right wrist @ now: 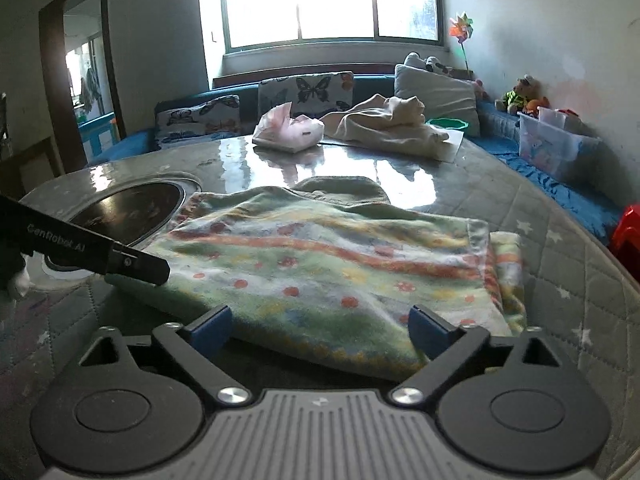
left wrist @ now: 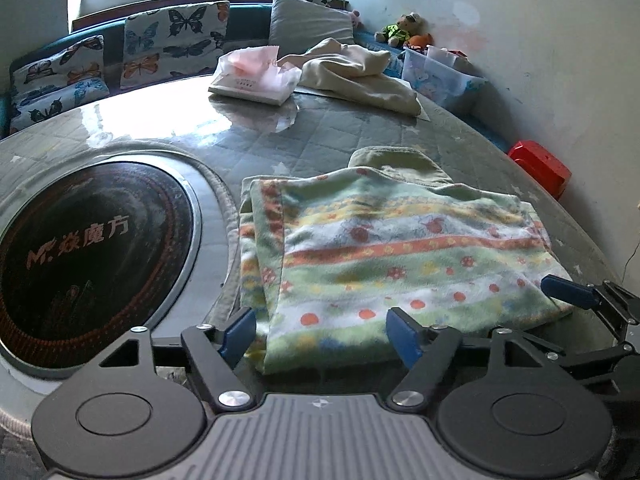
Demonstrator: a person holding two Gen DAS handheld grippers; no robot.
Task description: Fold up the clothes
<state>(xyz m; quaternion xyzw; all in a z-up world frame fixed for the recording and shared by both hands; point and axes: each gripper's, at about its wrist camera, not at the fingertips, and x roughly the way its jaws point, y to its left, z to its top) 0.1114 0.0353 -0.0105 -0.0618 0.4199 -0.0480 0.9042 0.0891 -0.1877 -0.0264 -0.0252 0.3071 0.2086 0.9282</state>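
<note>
My left gripper (left wrist: 322, 332) sits low at the near edge of the table, fingers spread wide, nothing between them, the striped garment (left wrist: 396, 252) lying folded just ahead at twelve o'clock. My right gripper (right wrist: 320, 330) is the same story: jaws wide apart, empty, nose to the garment's near hem. In the right wrist view the left tool's black finger (right wrist: 132, 266) comes in from nine o'clock, its tip at the cloth's left edge. The garment rests flat on the quilted grey table cover (left wrist: 320, 140); a round black hotplate (left wrist: 88, 256) is set in at ten o'clock. Further off, a tissue pack (left wrist: 256, 76) and a crumpled cream cloth (left wrist: 360, 72), then butterfly cushions (left wrist: 172, 40), the window (right wrist: 332, 0).
</note>
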